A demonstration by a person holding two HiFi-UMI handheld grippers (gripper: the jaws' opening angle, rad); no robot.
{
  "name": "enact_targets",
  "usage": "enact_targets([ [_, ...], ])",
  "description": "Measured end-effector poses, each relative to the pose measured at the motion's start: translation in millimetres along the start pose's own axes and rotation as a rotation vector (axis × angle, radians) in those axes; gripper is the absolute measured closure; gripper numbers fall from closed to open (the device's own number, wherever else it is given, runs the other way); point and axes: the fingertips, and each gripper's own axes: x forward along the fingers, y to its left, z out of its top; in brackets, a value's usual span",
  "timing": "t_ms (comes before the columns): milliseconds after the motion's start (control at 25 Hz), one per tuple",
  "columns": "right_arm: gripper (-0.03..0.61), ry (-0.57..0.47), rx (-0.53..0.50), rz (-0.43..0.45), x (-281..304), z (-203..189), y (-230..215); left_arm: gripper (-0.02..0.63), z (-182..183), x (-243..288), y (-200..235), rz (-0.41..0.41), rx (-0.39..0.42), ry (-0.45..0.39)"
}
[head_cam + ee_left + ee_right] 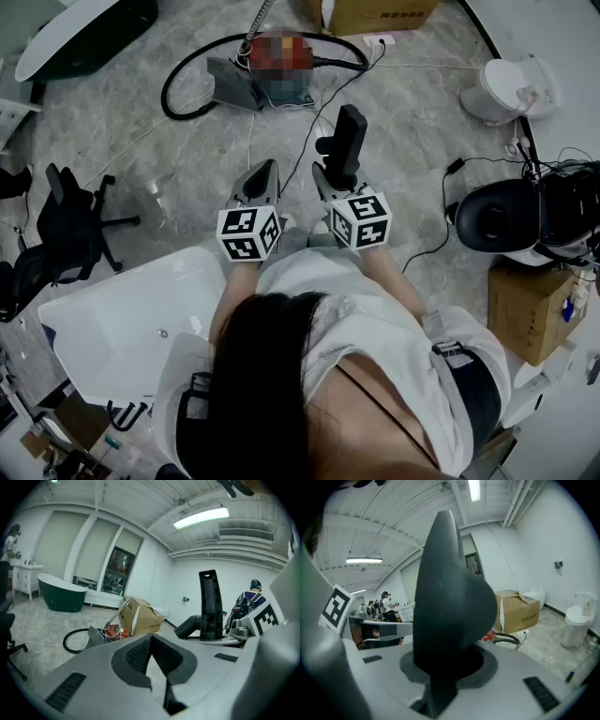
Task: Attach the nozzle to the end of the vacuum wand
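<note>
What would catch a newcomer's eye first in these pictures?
The tall black plastic nozzle stands out first, clamped upright in the right gripper near the middle of the head view. Beside it, the left gripper is shut and empty. On the grey marbled floor ahead lies a red vacuum cleaner with a looping black hose.

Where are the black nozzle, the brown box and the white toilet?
Black plastic nozzle [350, 136]: head view, on its upright body.
Brown cardboard box [520, 613]: right gripper view, on its front side.
White toilet [503, 89]: head view, on its lid.
</note>
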Motion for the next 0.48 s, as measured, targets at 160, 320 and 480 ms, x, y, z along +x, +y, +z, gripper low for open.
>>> enact_targets([
  [160,0.483,0.003,0.005,-0.007,1.4,2.6,-2.7,0.612,5.2,7.7,-1.7,-0.011,0.001,-0.009],
  [320,0.483,0.004,0.007,-0.004,2.6,5.2,-3.0,0.612,12.3,10.5,-0.1,-0.002,0.006,-0.019],
  [480,0.483,0.001,0.014,0.010,4.2,7.2,-1.3,0.612,14.6,12.7,0.5,0.002,0.021,-0.021],
])
